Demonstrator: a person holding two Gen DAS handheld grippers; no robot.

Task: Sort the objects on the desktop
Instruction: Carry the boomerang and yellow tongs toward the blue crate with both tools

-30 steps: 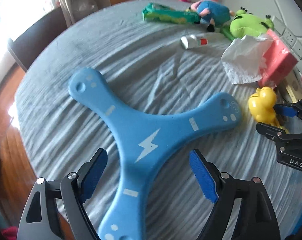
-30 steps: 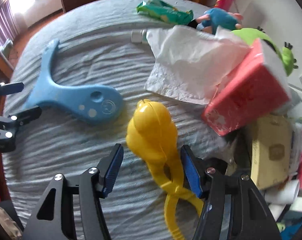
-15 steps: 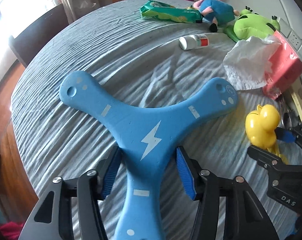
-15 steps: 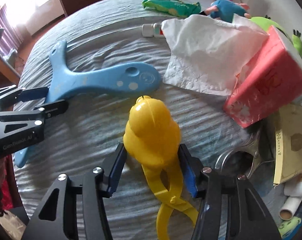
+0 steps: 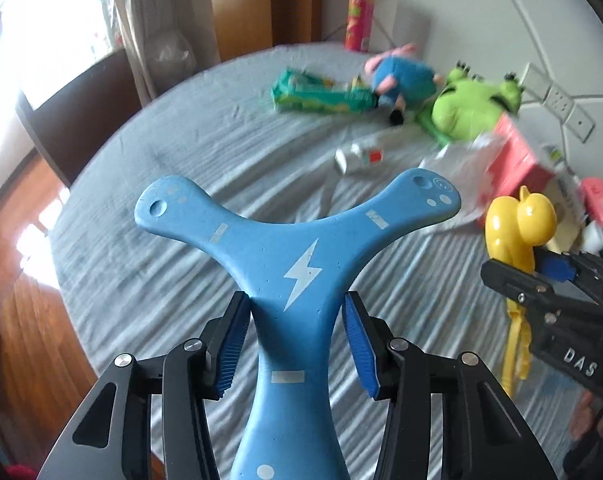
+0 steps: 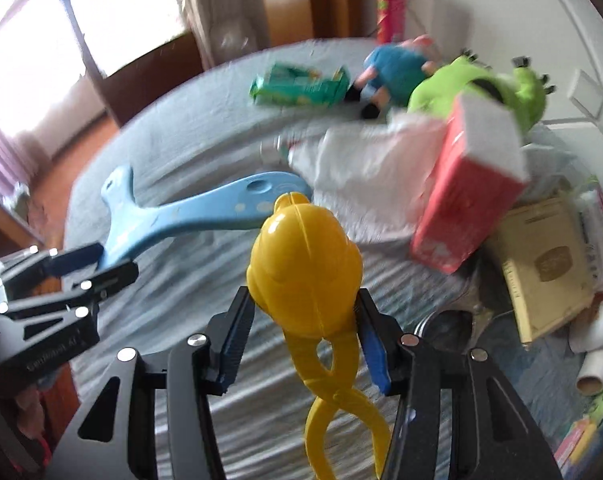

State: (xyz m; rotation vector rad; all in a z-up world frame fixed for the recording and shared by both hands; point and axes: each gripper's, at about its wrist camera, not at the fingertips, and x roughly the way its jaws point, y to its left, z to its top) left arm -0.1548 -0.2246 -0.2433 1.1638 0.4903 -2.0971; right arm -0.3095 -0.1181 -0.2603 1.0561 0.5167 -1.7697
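Between the blue pads of the left gripper (image 5: 295, 338) sat the near arm of the blue three-armed boomerang (image 5: 297, 256); jaws were closing, pads pressed on both edges of that arm just below the lightning-bolt mark. Gripped arm ran back toward the camera along the finger line; other two arms splayed away left and right, tips above the grey-blue tablecloth (image 5: 205, 144). From the right wrist view the boomerang (image 6: 189, 216) looked lifted off the cloth, long edge running left to right.

Right gripper (image 6: 305, 338) had the yellow duck-shaped clamp toy (image 6: 305, 264) between its pads, jaws closing, pads touching the lower sides of the duck body. Duck head pointed away from the camera and up; its two looped handles (image 6: 341, 412) trailed back toward the camera between the fingers, so long axis followed the finger line. In the left wrist view the toy (image 5: 517, 220) was clear of the cloth.

Red tissue box (image 6: 469, 188) lay tilted just beyond the duck, tissue spilling out; green plush (image 5: 473, 104) and small white bottle (image 5: 357, 156) farther back.
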